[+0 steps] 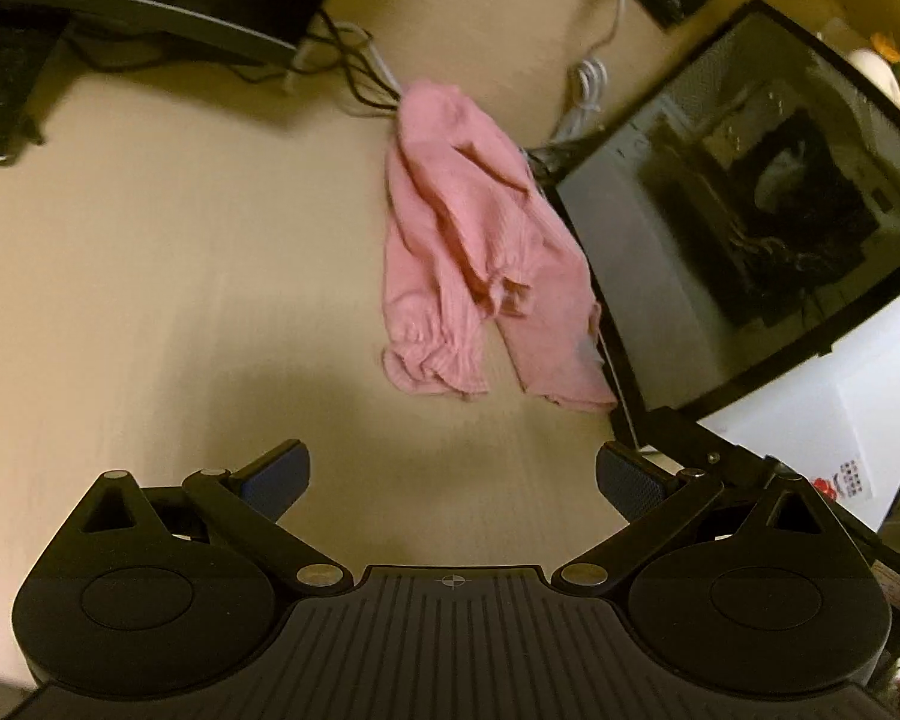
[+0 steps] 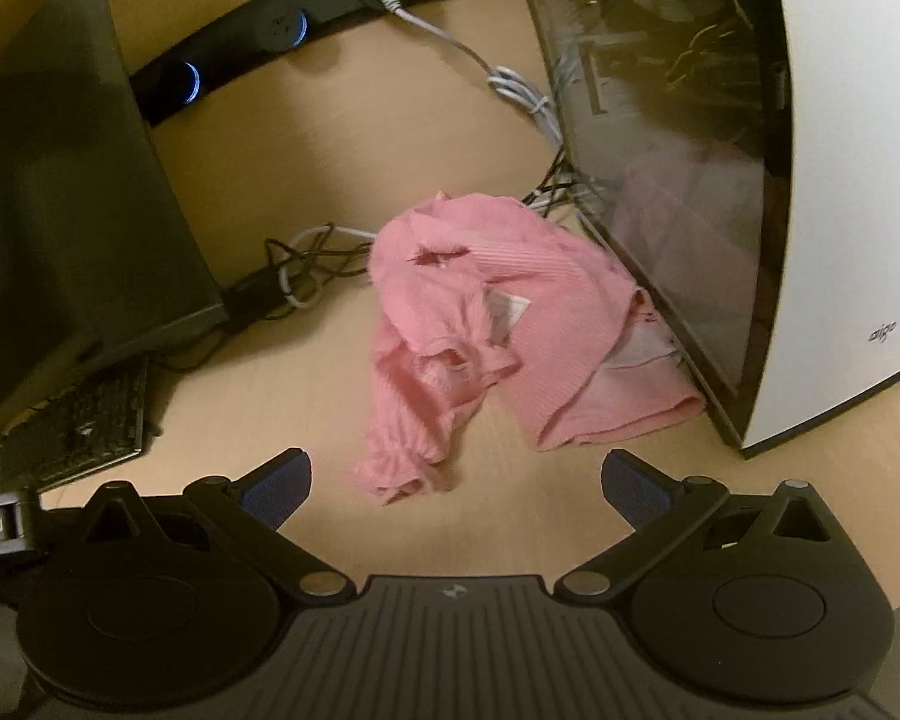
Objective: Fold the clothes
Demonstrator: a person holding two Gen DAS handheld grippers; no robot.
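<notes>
Left hand-held gripper (image 1: 453, 480), right hand-held gripper (image 2: 456, 480): wide open, empty, clear of pink garment (image 2: 462, 324).

I see a pale wooden desk top (image 2: 390, 138) under warm yellowish light. A white computer case with a dark glass side panel (image 2: 840, 180) stands at the right, a black monitor (image 2: 60, 210) at the left, a black keyboard (image 2: 84, 420) beside it, and tangled cables (image 2: 306, 264) between.
</notes>
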